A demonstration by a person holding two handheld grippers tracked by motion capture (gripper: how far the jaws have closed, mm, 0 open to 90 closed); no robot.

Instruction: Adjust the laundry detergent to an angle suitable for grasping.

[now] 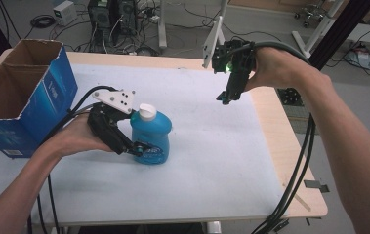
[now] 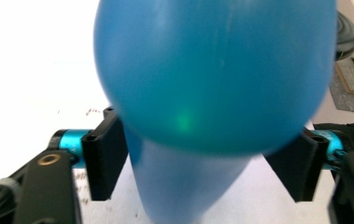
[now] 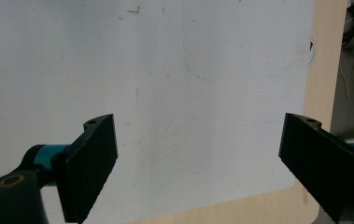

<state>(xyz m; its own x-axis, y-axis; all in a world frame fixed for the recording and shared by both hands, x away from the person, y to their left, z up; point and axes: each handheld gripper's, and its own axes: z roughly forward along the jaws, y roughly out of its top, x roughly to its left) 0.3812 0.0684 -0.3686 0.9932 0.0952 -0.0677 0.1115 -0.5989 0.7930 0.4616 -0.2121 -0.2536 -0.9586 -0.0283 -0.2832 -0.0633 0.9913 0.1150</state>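
Observation:
A blue plastic bottle (image 1: pixel 154 132) with a white cap (image 1: pixel 147 112) stands upright on the white mat, left of centre. My left gripper (image 1: pixel 142 147) reaches in from the left and is shut on the bottle's lower body. In the left gripper view the bottle (image 2: pixel 212 74) looms close and blurred, with a black pad (image 2: pixel 104 161) pressed against each side. My right gripper (image 1: pixel 224 99) hangs high over the far right of the mat and points down. In the right gripper view it (image 3: pixel 198 163) is open with nothing between its pads, above bare mat.
An open blue cardboard box (image 1: pixel 21 97) stands at the table's far left. The white mat (image 1: pixel 212 161) covers most of the wooden table (image 1: pixel 280 146). A faint pen outline (image 3: pixel 240 70) marks the mat. Cables, computers and frame legs lie beyond the far edge.

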